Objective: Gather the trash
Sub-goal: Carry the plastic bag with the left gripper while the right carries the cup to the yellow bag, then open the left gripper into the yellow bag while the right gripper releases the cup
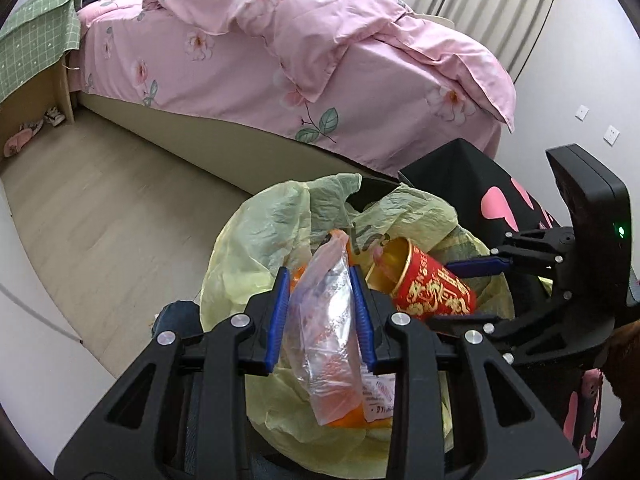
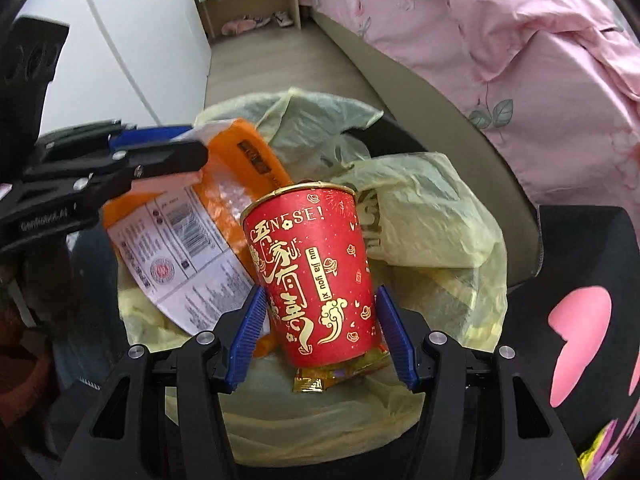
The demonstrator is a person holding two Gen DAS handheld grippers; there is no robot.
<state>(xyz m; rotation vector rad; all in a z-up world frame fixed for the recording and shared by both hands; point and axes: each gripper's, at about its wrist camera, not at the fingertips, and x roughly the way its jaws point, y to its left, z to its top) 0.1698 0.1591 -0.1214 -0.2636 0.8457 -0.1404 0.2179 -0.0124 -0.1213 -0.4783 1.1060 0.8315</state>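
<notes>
Now you hold both finds over the yellow-lined bin (image 2: 440, 220): left tool (image 1: 320, 312) clenching an orange wrapper (image 1: 332, 344), right tool (image 2: 320, 336) gripping a red cup (image 2: 312, 272); next, release both.

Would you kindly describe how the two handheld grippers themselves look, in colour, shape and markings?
Both the left gripper and the right gripper are black angular frames with triangular cut-outs, silver round bolts and ribbed blue finger pads. The right one's body shows a small green light; the left one's bears faint white lettering.
</notes>
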